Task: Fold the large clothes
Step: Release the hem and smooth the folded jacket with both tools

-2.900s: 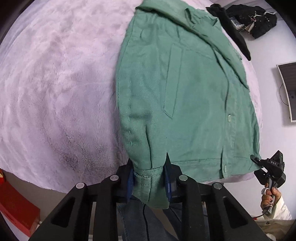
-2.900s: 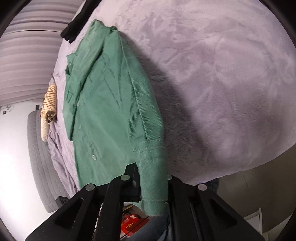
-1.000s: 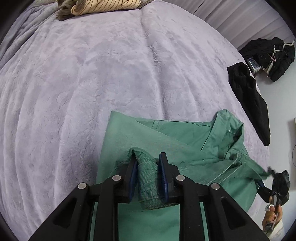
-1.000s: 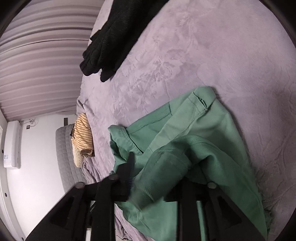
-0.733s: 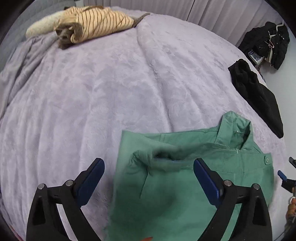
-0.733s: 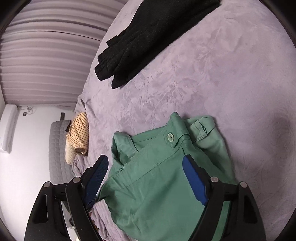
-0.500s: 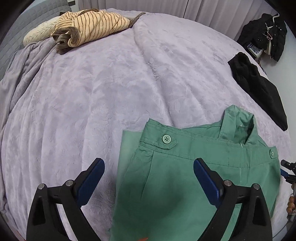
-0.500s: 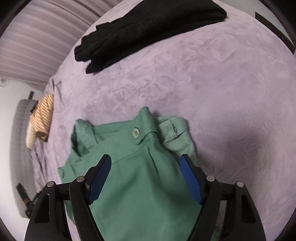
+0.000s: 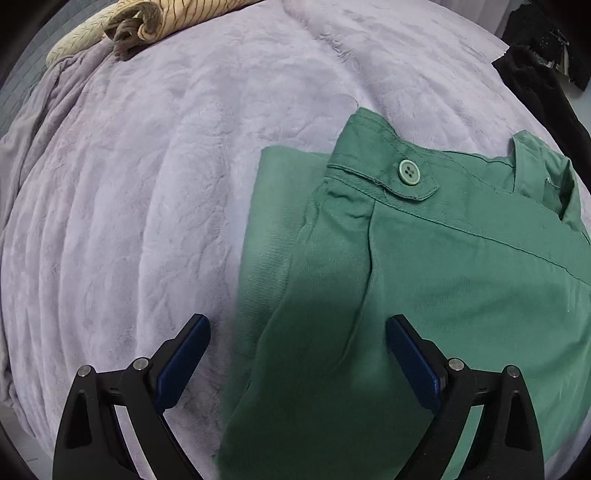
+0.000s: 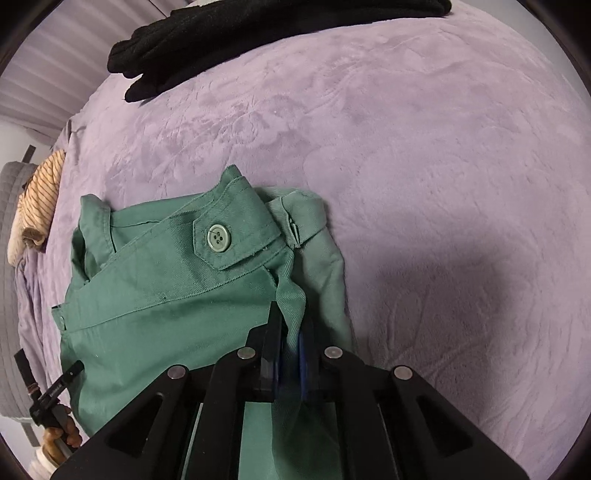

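A green jacket (image 9: 424, 277) lies folded in half on the lilac bed cover (image 9: 147, 184), its hem tab with a green button (image 9: 407, 172) on top. My left gripper (image 9: 295, 354) is open and empty, just above the jacket's left folded edge. In the right wrist view the jacket (image 10: 166, 295) fills the lower left, with the buttoned tab (image 10: 218, 239) near the middle. My right gripper (image 10: 291, 347) is shut on a pinch of green fabric beside the tab. The left gripper also shows small at the lower left of that view (image 10: 48, 391).
A folded black garment (image 10: 229, 40) lies at the far side of the bed and shows at the right edge of the left wrist view (image 9: 535, 85). A striped beige garment (image 9: 155, 18) lies on a grey pillow at the head end. More dark clothes (image 9: 546, 33) hang beyond the bed.
Both grippers carried the jacket's lower part up over its top and let go. The left gripper stays open; the right gripper has since shut on the fabric near the tab.
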### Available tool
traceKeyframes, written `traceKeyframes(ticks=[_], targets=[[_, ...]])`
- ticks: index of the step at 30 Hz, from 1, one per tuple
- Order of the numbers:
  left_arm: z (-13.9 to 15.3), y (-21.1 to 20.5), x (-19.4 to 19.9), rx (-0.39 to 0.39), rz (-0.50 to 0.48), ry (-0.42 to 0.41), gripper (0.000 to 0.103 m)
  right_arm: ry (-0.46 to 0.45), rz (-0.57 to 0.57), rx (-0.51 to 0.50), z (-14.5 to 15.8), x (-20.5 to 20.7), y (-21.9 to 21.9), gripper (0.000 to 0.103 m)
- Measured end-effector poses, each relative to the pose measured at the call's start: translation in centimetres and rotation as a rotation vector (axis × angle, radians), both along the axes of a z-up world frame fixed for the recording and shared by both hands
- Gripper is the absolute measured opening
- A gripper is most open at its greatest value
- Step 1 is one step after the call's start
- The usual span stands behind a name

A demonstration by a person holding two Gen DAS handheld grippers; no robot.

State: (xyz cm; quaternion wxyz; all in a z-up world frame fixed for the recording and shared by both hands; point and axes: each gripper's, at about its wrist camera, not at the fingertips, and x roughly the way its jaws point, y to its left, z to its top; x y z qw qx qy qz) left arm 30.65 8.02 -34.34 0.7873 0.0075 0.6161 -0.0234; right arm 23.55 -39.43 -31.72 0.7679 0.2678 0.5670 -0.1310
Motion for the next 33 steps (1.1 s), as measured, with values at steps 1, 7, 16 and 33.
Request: traceKeyframes(ticks=[1,7,16,33], targets=[[0.8,0.2,-0.4,-0.004,-0.012,-0.016,0.097,-0.003,-0.001,-0.017,0.9,-0.4,0.2,0.009],[5.0,0.4,-4.4,-0.074,-0.086,-0.08,0.097,-0.15,0.09,-0.058,7.0,-4.8,5.5,0.01],[-1.1,1.4,-9.6,-0.01,-0.095,0.016,0.098,0.034,0.228,-0.014,0.7,-9.1,11.9,0.007],[-0.6,7.5,-13.1,0.006,0.029,0.028,0.099,-0.021,-0.033,-0.079,1.8,-17.0,4.1,0.0]])
